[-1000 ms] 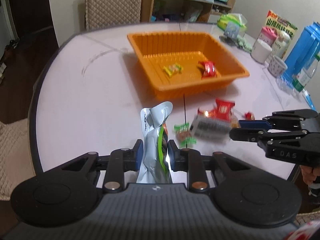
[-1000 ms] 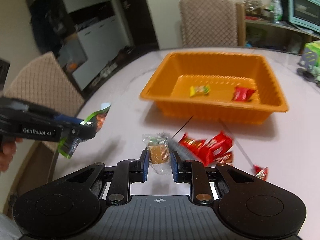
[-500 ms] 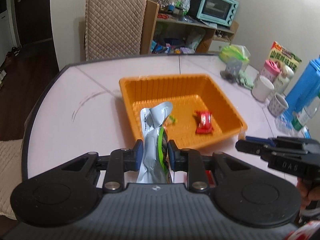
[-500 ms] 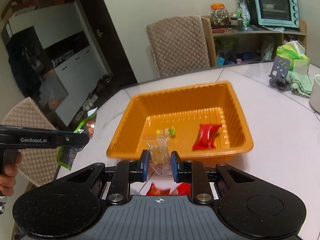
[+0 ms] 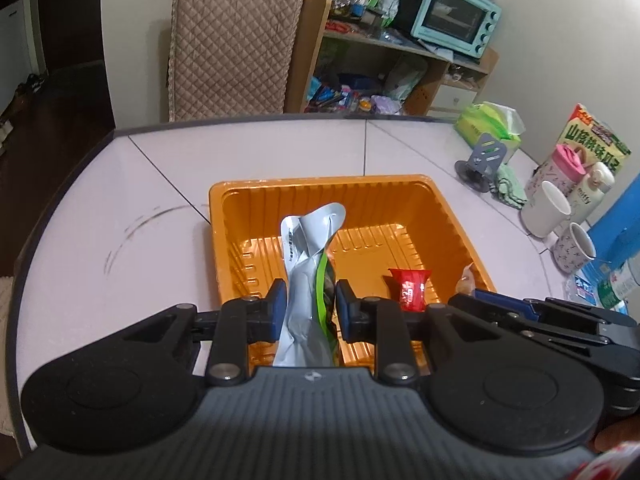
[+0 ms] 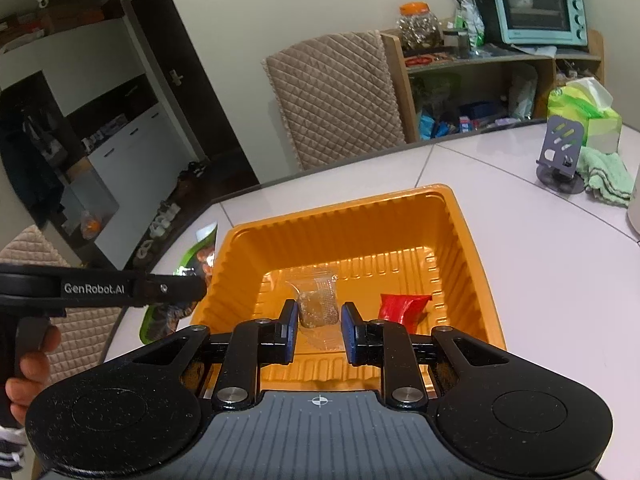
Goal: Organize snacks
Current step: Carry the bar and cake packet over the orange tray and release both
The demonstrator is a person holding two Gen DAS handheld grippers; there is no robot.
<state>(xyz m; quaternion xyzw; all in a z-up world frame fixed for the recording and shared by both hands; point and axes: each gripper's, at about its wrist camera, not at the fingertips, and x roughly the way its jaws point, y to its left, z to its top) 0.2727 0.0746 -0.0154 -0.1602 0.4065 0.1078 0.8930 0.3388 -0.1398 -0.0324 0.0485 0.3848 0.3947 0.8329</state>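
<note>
Mid-transfer step: both snacks carried over the orange tray (image 5: 448, 216), drop not yet done. Left hand-held gripper (image 5: 308, 312) clamped on a crumpled silver-and-green pouch (image 5: 306, 264), pouch sticking up between the blue pads, hanging above the tray's near-left part. Right hand-held gripper (image 6: 318, 330) closed on a small clear-wrapped brown snack (image 6: 318, 308), also above the tray floor, near the front wall. Already inside: red packet (image 6: 402, 310) lying on the tray floor, to the right. Both tools pitched downward toward the tray, side by side, right one visible at the lower right edge of the left view, left one entering from the left in the right view with fingers (image 6: 34, 354) wrapped round its handle. Next move probably: lower slightly, release both over bare floor, clear of the red packet. Pouch light and floppy, may cling to a pad on release. Tray sitting on the pale bench (image 5: 120, 200); mugs and bottles well off to the right.
</note>
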